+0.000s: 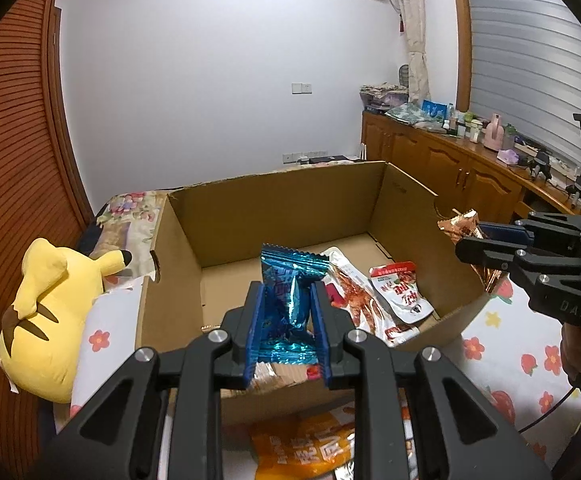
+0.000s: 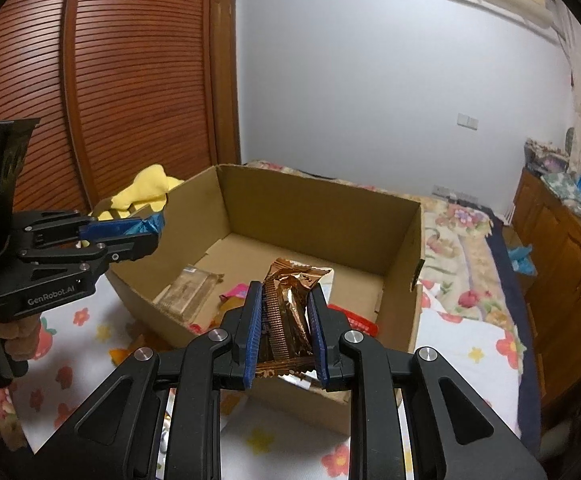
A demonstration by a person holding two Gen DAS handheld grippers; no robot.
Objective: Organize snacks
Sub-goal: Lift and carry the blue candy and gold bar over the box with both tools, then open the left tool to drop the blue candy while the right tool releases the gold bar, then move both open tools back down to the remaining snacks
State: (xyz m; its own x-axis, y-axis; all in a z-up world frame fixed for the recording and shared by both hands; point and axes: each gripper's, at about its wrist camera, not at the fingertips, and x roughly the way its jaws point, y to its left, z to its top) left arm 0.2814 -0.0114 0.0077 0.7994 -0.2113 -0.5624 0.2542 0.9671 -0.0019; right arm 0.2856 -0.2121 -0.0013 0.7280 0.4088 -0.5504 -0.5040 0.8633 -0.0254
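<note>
Blue foil snack packet (image 1: 288, 300): clamped between the blue-padded fingers (image 1: 255, 322) of the left gripper (image 1: 286, 300). Long axis runs along the fingers, away from the camera; crimped far end sticks out past the fingertips and tilts slightly left. Packet is held in the air at the near wall of the cardboard box (image 1: 278, 196), over its interior.

Copper-brown foil snack packet (image 2: 290, 304): clamped between the fingers (image 2: 253, 322) of the right gripper (image 2: 284, 300). Long axis likewise along the fingers, crimped far end pointing away and a little to the right. Held above the box's near wall (image 2: 290, 400), over the interior. In the left wrist view the same packet (image 1: 456, 224) shows at the box's right edge.

Box: open-topped, flaps up, sits on a bed with a flower-print sheet (image 1: 502, 344). Contents seen from the left wrist view: a white-and-red pouch (image 1: 404, 294) and a packet with a red-orange print (image 1: 354, 300), both lying flat on the floor toward the right side. From the right wrist view: a clear-wrapped brownish packet (image 2: 188, 288) at the left, a pink-and-yellow packet (image 2: 234, 294) beside it, a red packet (image 2: 360, 324) at the right.

Outside the box: an orange snack bag (image 1: 302, 448) on the bed just in front of the near wall; a yellow plush toy (image 1: 46, 312) to the left of the box. A wooden cabinet (image 1: 442, 164) stands along the right wall.
</note>
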